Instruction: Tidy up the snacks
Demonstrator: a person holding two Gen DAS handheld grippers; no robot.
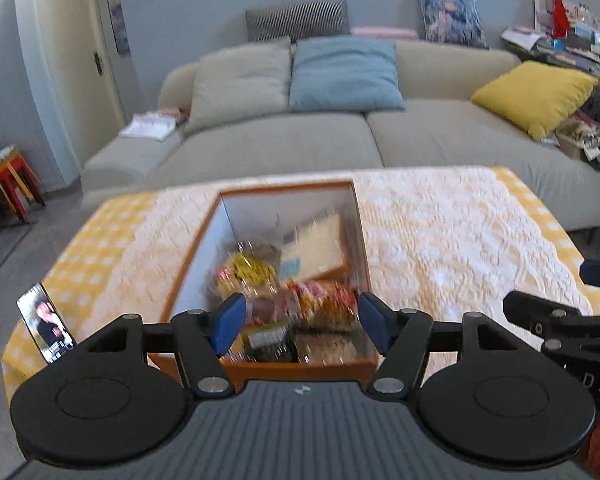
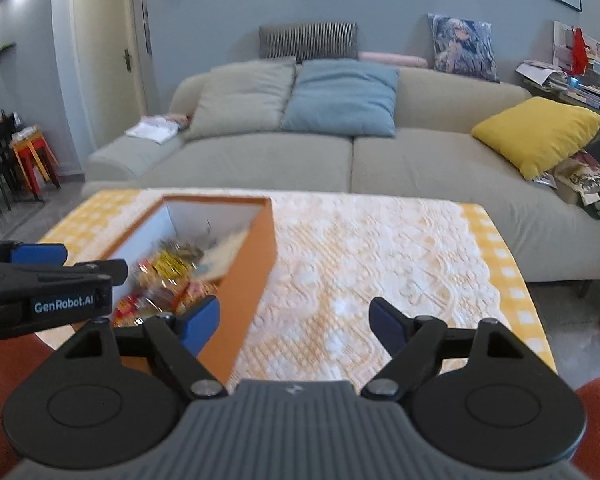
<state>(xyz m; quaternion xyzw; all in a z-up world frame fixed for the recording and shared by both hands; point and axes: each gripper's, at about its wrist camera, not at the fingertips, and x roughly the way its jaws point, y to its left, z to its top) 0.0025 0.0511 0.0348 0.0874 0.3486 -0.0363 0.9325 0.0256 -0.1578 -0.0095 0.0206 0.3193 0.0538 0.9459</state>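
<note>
- On the low table [image 1: 440, 240], under a white lace cloth over yellow-and-white check, stands an orange-walled, white-lined cardboard box [image 1: 204, 240], open at the top.
- Inside the box lies a jumble of crinkly plastic snack packets [image 1: 296, 300] in yellow, red and orange, with a pale flat carton [image 1: 320, 246] leaning against the far right wall; the pictures blur the labels beyond reading.
- The packets look light, soft and slippery, likely to crackle and slide; I would pinch one by a sealed edge or across its narrow middle, gently, since the contents may crush.
- The carton seems stiffer and would best be taken by its upper edge.
- The left gripper [image 1: 300, 320] hangs over the near end of the box, blue pads spread wide, nothing between them.
- The right gripper [image 2: 296, 320] sits just beside the box, over bare cloth, likewise spread and empty.
- The lace cloth may snag or bunch if the box is dragged.
- A phone [image 1: 46, 328] stands propped at the table's near left corner.
- Beyond is a beige sofa [image 1: 340, 140] with grey, blue and yellow cushions [image 1: 534, 94], grey-blue walls and a pale door [image 1: 76, 40].
</note>
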